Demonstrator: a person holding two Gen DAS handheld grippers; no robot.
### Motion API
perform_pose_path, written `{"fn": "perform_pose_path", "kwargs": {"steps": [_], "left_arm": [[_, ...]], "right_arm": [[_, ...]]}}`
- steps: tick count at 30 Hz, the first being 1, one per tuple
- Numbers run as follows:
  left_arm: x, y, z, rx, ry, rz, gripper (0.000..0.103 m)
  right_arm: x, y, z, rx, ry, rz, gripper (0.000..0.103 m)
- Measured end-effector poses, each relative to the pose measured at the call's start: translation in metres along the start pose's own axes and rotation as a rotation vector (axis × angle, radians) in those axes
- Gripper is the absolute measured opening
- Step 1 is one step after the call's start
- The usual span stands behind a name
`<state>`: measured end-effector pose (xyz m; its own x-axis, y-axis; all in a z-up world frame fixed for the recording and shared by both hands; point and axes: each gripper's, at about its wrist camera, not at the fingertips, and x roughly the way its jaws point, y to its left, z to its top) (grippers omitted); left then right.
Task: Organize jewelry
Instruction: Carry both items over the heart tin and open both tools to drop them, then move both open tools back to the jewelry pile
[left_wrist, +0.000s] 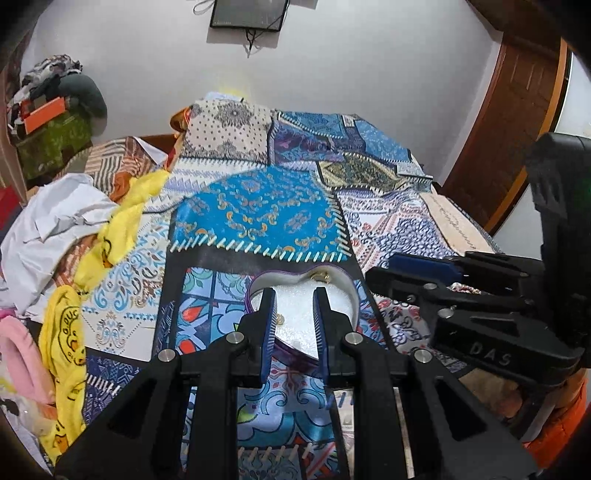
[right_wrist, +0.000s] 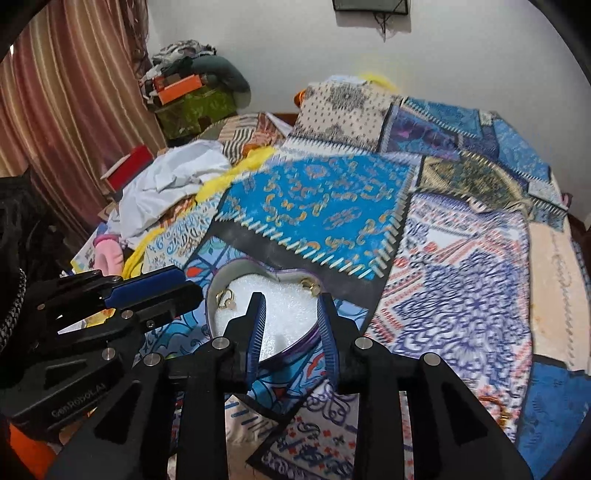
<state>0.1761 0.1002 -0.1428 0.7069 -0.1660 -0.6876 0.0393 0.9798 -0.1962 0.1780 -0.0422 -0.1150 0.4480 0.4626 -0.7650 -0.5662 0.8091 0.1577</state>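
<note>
A heart-shaped purple box (left_wrist: 345, 290) (right_wrist: 221, 282) with a white foam floor lies open on the patchwork bedspread. Inside, a gold earring with a pearl (right_wrist: 226, 298) rests at the left lobe and another gold piece (right_wrist: 310, 286) (left_wrist: 321, 276) at the right lobe. A small gold bit (left_wrist: 279, 318) lies on the foam by my left finger. My left gripper (left_wrist: 294, 295) (right_wrist: 155, 286) hovers over the box, jaws a little apart with nothing between them. My right gripper (right_wrist: 291, 297) (left_wrist: 413, 267) is open over the foam, its right fingertip just beside the gold piece.
The bedspread (left_wrist: 258, 214) stretches far ahead. Crumpled white cloth (left_wrist: 55, 221), yellow cloth (left_wrist: 122, 225) and pink fabric (right_wrist: 107, 254) crowd the left side. A stack of bags and boxes (right_wrist: 192, 96) stands by the curtain (right_wrist: 74, 92). A wooden door (left_wrist: 517, 103) is at the right.
</note>
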Motion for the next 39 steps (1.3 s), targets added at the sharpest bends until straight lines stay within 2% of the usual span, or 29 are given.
{"fn": "perform_pose_path", "kwargs": {"steps": [9,11,16,22,30,39], "left_arm": [[-0.037,-0.023,0.010,0.026,-0.078,0.021,0.021],[-0.044,-0.029,0.011,0.030,-0.092,0.024,0.024],[-0.058,-0.047,0.015,0.045,-0.124,0.024,0.027],[-0.063,-0.071,0.019,0.063,-0.146,0.009,0.033],[-0.048,-0.111,0.022,0.106,-0.119,-0.021,0.033],[-0.007,-0.143,0.012,0.144,-0.022,-0.048,0.033]], "right_arm": [[-0.049,-0.006,0.002,0.001,-0.110,-0.035,0.027],[-0.062,-0.008,0.001,0.001,-0.138,-0.047,0.028],[-0.090,-0.013,-0.004,0.000,-0.203,-0.084,0.038],[-0.119,-0.033,-0.014,0.024,-0.260,-0.128,0.038],[-0.144,-0.067,-0.032,0.075,-0.287,-0.191,0.038],[-0.153,-0.108,-0.058,0.155,-0.264,-0.234,0.038]]}}
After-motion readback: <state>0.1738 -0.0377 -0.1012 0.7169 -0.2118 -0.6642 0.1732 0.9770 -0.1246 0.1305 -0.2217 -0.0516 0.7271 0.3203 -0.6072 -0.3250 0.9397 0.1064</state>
